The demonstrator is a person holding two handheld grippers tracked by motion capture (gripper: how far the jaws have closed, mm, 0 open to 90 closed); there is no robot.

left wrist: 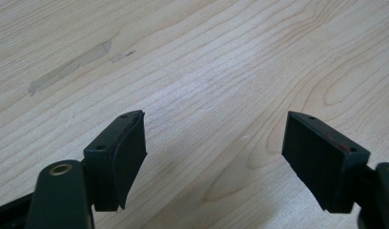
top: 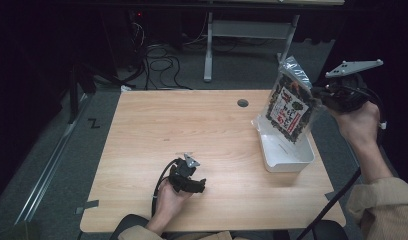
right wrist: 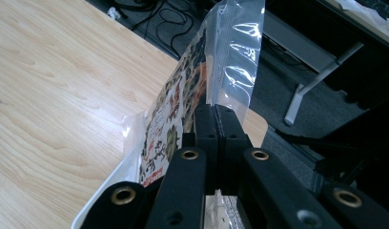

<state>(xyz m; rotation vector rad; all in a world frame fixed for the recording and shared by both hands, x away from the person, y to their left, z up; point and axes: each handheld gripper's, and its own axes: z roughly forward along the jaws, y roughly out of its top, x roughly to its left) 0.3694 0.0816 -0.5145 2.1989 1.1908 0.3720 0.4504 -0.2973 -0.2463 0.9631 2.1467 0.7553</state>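
Note:
A clear snack bag (top: pixel 291 107) with dark contents and a red-and-white label hangs in the air at the right. My right gripper (top: pixel 317 95) is shut on its edge. In the right gripper view the two jaws meet at the gripper's tip (right wrist: pixel 215 112), pinching the bag's (right wrist: pixel 230 52) clear seam. Below the bag a white rectangular container (top: pixel 287 155) sits on the wooden table (top: pixel 192 125); its rim (right wrist: pixel 121 176) lies under the bag. My left gripper (top: pixel 199 185) rests low near the table's front edge. It stands open (left wrist: pixel 214 143) over bare wood, with nothing between the pads.
A round cable hole (top: pixel 242 103) pierces the table's far side. Cables (top: pixel 162 65) and a grey desk leg (top: pixel 208 50) lie on the floor beyond. A strip of grey tape (top: pixel 89 206) marks the front left corner. Bare wood spans the table's left half.

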